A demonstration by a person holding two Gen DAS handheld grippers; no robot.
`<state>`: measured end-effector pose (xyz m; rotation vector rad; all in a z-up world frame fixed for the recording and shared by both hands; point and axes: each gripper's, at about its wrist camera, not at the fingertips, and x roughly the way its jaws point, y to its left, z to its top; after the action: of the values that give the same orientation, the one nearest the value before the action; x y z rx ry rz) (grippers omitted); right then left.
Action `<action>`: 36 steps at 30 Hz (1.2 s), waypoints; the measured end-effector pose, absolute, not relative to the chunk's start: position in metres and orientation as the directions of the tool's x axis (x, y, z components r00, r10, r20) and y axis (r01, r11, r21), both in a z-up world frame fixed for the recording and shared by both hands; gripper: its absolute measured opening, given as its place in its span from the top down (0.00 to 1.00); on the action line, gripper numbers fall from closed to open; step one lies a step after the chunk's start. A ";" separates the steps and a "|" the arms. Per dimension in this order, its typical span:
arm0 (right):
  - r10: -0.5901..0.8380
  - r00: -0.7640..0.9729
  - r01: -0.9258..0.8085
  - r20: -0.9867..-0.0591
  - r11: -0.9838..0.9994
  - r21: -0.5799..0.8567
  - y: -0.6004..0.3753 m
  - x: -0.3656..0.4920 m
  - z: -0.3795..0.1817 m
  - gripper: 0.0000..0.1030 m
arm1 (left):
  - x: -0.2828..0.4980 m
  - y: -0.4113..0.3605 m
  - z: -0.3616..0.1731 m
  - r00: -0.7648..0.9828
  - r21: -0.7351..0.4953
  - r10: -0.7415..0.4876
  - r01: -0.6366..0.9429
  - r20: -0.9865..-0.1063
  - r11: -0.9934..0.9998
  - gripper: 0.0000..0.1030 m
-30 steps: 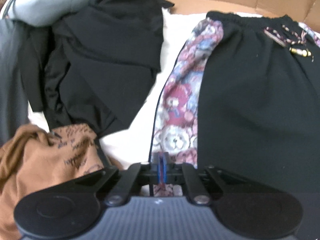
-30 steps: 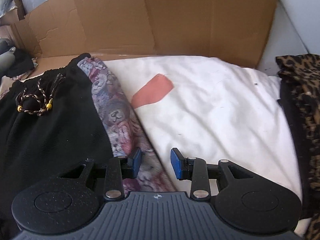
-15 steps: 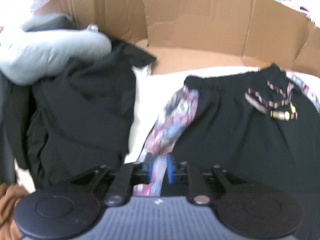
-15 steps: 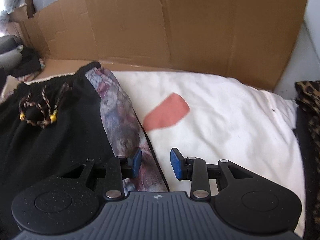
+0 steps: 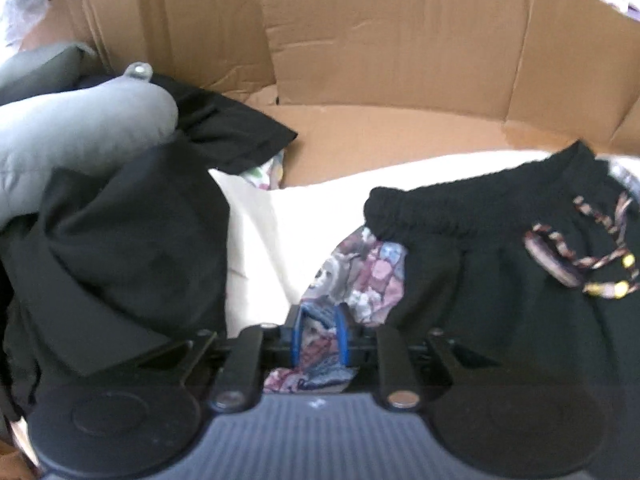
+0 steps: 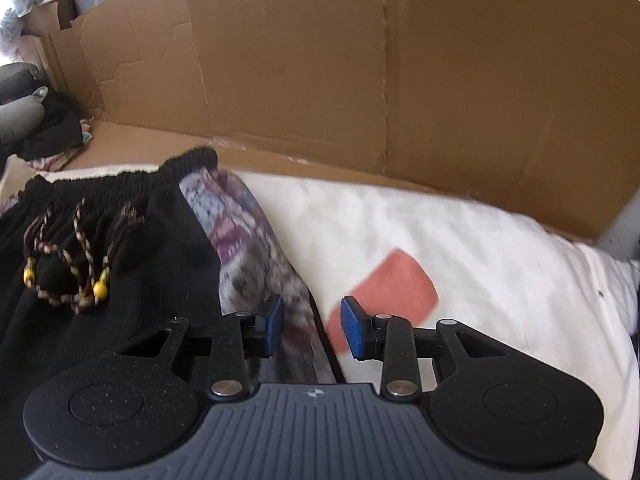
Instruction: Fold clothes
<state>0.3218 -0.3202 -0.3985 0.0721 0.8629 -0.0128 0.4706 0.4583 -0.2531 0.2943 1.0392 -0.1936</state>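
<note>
Only the left view shows the grey padded cushion point(image 5: 76, 136); only the right shows the salmon patch point(image 6: 384, 300) on the white sheet point(image 6: 500, 264). The left hand-held gripper point(image 5: 318, 334) is opening around the bear-print side panel point(image 5: 360, 276) of the black drawstring trousers point(image 5: 500, 280); the right hand-held gripper point(image 6: 312, 326) stands open, empty. No writing is legible.

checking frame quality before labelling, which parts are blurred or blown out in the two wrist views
Left wrist view: soft all over, the bear-print fabric and cardboard wall smeared; the white sheet is washed out. Right wrist view: gripper body crisp, the patterned fabric streaked by motion; the white sheet is overexposed, and the cardboard's edges bow with fisheye.
</note>
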 end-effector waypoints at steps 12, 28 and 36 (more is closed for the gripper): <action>0.088 0.644 -0.002 -0.760 0.994 0.113 -0.305 0.368 -0.396 0.62 | 0.479 0.463 -0.263 0.522 0.165 -0.018 0.301 -0.853 0.939 0.66; 0.028 0.627 -0.102 -0.778 0.994 -0.046 -0.278 0.394 -0.389 0.95 | 0.491 0.474 -0.256 0.583 0.153 -0.018 0.243 -0.812 0.958 0.97; 0.022 0.606 -0.066 -0.795 0.998 -0.023 -0.278 0.395 -0.391 0.73 | 0.503 0.466 -0.262 0.536 0.171 0.023 0.228 -0.844 0.958 0.87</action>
<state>0.3949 -0.2784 -0.3909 -0.0518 0.9185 0.0511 0.5025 0.4656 -0.2616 0.2753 1.0006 -0.1239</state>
